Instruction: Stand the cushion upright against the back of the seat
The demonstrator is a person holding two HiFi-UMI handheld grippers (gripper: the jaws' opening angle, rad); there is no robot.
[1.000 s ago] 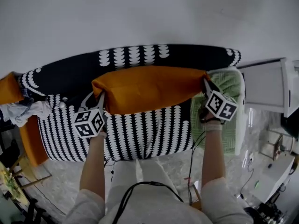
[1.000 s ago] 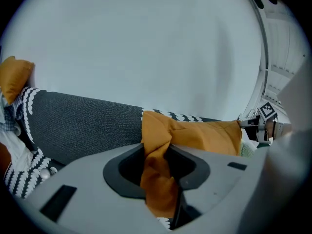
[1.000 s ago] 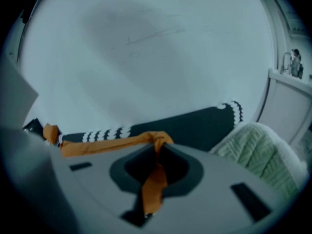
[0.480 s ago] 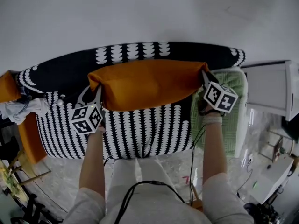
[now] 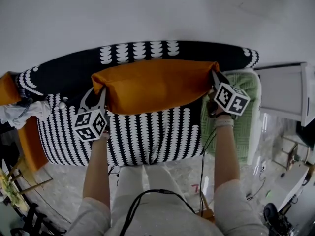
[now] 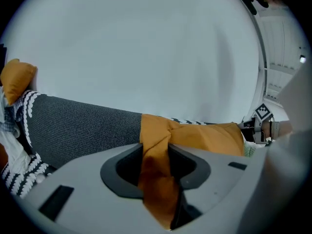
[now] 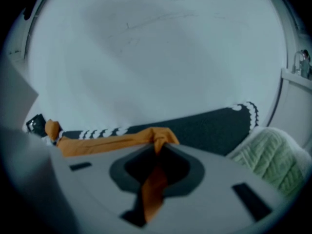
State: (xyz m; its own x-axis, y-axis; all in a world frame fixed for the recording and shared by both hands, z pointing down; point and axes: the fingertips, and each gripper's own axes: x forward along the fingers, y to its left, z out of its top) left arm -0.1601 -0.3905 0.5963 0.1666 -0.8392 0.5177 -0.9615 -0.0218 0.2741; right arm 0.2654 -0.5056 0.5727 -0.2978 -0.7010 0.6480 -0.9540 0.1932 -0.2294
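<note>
A long orange cushion (image 5: 155,85) stands across the black-and-white patterned seat (image 5: 147,136), leaning on its dark backrest (image 5: 74,73). My left gripper (image 5: 102,93) is shut on the cushion's left corner (image 6: 155,179), the fabric pinched between its jaws. At the other end my right gripper (image 5: 214,78) is shut on the right corner (image 7: 155,179). In the left gripper view the cushion (image 6: 204,138) runs along the backrest (image 6: 83,126) to the right gripper. The right gripper view shows the cushion's top edge (image 7: 107,141) against the backrest (image 7: 209,126).
A green knitted throw (image 5: 241,97) lies on the seat's right end, beside a white cabinet (image 5: 283,90). A second orange cushion (image 5: 9,90) and crumpled cloth (image 5: 22,112) sit at the left end. A plain white wall (image 5: 157,14) stands behind the seat.
Both grippers have carried the cushion a little farther back toward the backrest. The grips on both corners are unchanged.
</note>
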